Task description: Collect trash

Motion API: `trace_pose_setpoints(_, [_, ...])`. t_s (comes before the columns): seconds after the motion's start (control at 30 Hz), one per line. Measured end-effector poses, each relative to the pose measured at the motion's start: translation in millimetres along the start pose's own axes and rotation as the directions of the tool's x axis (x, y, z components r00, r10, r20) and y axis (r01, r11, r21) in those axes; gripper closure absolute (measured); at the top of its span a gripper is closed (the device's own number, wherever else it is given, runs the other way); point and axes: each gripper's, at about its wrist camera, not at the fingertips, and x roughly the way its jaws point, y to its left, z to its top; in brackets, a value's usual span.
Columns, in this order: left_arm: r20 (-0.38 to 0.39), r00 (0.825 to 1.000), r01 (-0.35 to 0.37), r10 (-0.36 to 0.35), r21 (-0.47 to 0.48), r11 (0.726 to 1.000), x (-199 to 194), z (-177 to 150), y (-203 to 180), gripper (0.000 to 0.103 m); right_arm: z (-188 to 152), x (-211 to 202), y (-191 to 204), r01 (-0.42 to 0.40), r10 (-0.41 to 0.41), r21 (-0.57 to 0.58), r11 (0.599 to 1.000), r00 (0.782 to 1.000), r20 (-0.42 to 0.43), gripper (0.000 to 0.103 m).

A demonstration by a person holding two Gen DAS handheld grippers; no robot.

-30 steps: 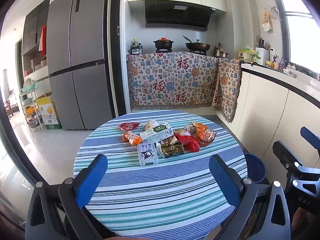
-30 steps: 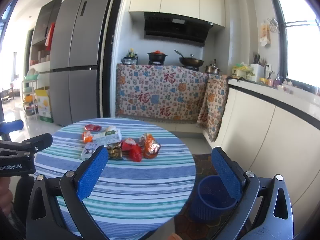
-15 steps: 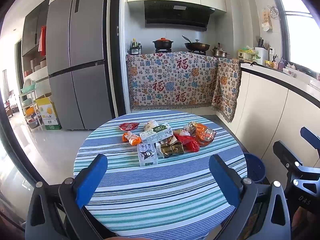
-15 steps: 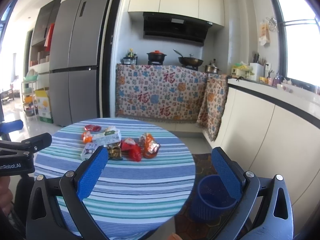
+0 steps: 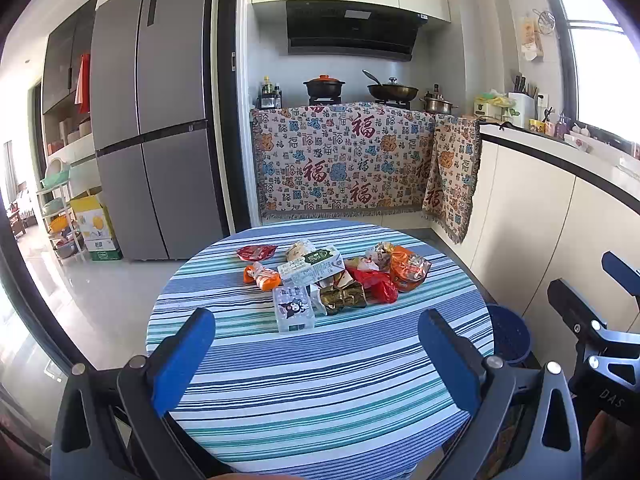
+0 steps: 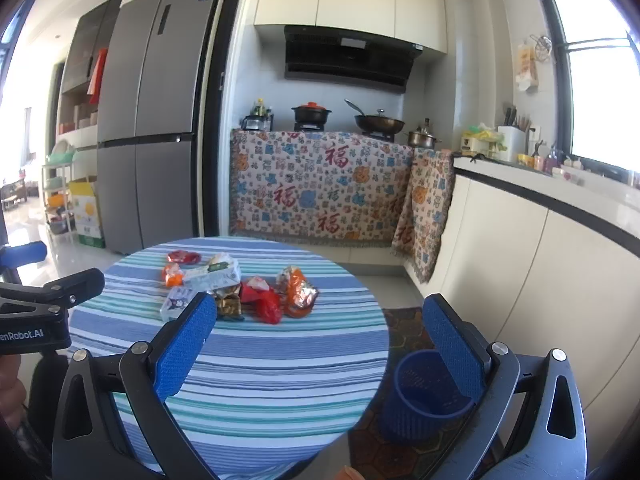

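Left wrist view: the left gripper (image 5: pixel 316 344) hovers over the near side of the round bench (image 5: pixel 320 392) with its blue-and-teal striped cloth, jaws spread wide and holding nothing. The heap of crumpled snack wrappers and small cartons (image 5: pixel 332 276) lies on the far half of the bench, ahead of the jaws and well apart from them, roughly centred between the blue pads (image 5: pixel 182 358). In the right wrist view the right gripper (image 6: pixel 320 340) also has its jaws spread and empty; the same heap (image 6: pixel 240 288) sits ahead and left of centre. The blue perforated plastic waste basket (image 6: pixel 428 396) stands on the floor just beside the bench
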Motion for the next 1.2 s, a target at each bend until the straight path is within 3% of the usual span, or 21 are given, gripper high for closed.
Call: trace_pose_setpoints(1.2, [-0.005,1.000,-0.001,0.001,0.013,1.000,1.9,-3.1,-4.1,0.000,-5.3,1.4,-1.6,0.001,-0.001,0.003,1.000,1.000,-0.008,0.000])
